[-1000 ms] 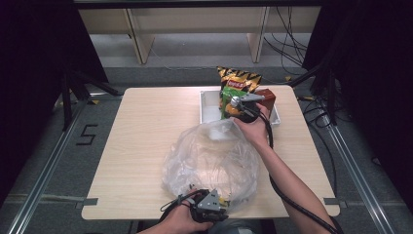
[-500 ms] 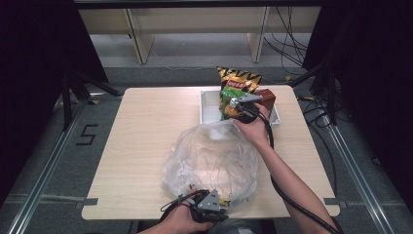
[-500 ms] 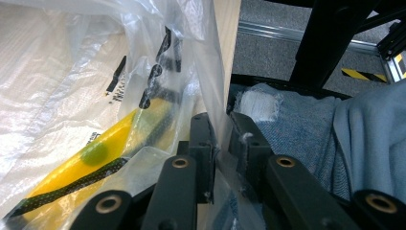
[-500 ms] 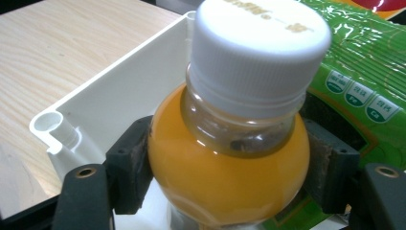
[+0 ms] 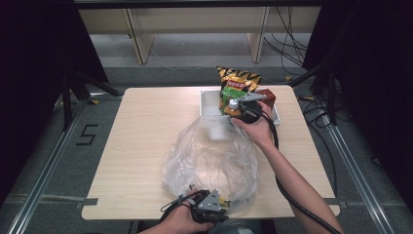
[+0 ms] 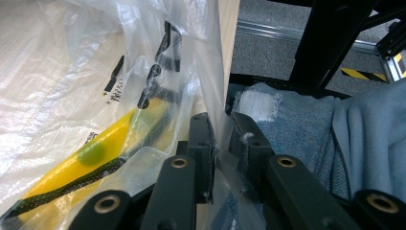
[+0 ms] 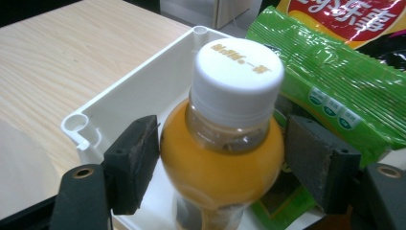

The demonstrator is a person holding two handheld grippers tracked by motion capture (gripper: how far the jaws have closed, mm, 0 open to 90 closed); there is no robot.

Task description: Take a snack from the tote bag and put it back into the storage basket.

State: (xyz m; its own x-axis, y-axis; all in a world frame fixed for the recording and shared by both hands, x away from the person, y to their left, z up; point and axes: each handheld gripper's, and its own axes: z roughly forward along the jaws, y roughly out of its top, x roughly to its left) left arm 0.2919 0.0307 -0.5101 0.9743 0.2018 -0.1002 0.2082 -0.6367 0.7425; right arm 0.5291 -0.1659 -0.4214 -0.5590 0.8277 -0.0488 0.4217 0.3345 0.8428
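Nothing on the table has shifted since the earlier frames: your two hands sit where they were, and the bag keeps its shape. Your left gripper [image 6: 218,143] is clenched on the near edge of the clear plastic bag [image 5: 209,156], a thin fold of film pinched between its jaws at the front edge of the wooden table [image 5: 146,146]. Inside the bag, close to those jaws, lies a yellow packet [image 6: 91,158] with a dark dotted edge.

Your right gripper [image 7: 220,163] is at the white tray [image 7: 139,91] on the far right part of the table. Its jaws stand on either side of the orange juice bottle [image 7: 225,158], just below the white cap [image 7: 237,76]. The left pad looks to be touching the bottle, while a narrow gap shows at the right pad, so the jaws are not yet pressing it. The bottle stands upright in the tray, with a green snack packet [image 7: 335,86] just beside it and a yellow and black chip bag [image 5: 238,78] leaning behind.
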